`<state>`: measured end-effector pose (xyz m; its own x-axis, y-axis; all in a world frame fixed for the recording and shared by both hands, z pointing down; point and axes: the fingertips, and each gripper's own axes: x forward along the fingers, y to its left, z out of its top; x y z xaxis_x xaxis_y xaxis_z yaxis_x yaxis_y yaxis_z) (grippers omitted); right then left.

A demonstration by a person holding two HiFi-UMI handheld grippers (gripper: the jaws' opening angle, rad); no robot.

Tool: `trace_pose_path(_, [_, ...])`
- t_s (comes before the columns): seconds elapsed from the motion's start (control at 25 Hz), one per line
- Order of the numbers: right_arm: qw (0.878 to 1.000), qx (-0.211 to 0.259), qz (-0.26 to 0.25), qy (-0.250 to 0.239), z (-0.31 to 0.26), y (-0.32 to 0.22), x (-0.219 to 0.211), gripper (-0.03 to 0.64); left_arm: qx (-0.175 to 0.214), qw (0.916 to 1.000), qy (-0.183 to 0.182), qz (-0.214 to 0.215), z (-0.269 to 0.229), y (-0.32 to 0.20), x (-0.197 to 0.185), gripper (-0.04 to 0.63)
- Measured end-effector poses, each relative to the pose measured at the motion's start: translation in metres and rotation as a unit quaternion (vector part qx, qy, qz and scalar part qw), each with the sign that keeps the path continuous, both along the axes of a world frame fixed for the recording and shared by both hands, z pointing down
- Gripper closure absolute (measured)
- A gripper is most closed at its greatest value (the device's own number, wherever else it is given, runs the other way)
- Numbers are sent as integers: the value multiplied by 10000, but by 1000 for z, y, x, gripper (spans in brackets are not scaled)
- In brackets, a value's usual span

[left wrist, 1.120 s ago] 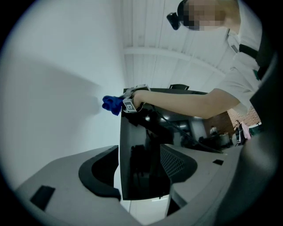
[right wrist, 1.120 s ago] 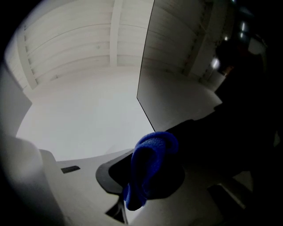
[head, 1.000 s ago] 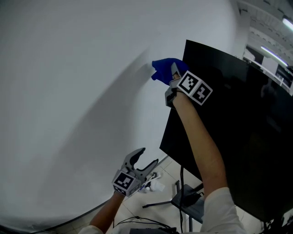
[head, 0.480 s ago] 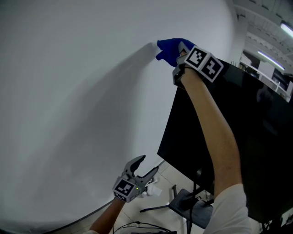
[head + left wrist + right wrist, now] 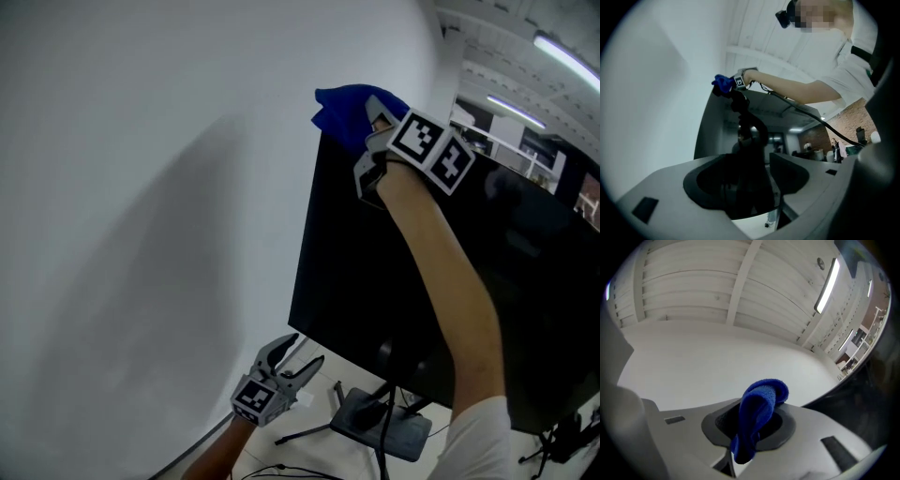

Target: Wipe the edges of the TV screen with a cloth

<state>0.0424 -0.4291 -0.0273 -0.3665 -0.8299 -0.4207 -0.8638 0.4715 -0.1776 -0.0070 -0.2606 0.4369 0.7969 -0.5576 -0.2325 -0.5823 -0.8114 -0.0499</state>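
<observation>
Right gripper clamps the blue cloth at the TV screen's top-left corner; left gripper hangs spread, empty; top edge seemingly remains.

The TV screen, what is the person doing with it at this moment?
A person holds a gripper in each hand. The right gripper is shut on a blue cloth and presses it at the top left corner of the black TV screen, so the edge wiping is under way. The left gripper hangs low near the stand, jaws apart, holding nothing.
</observation>
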Motion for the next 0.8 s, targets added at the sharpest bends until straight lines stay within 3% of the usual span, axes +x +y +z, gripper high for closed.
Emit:
trace_pose_path(0.2, [9975, 319, 605, 188, -22, 63, 68, 541, -31, 9973, 49, 732, -16, 26, 58, 318])
trace_pose_path(0.4, [9894, 299, 1410, 174, -31, 120, 176, 541, -11, 9869, 53, 1611, -32, 62, 136, 318])
trace_pose_path(0.6, [9717, 322, 2334, 184, -25, 147, 249, 541, 53, 9673, 8, 2537, -33, 65, 181, 318])
trace_pose_path(0.8, [9437, 313, 3289, 136, -25, 264, 369, 541, 76, 9415, -48, 3368, -38, 153, 265, 318])
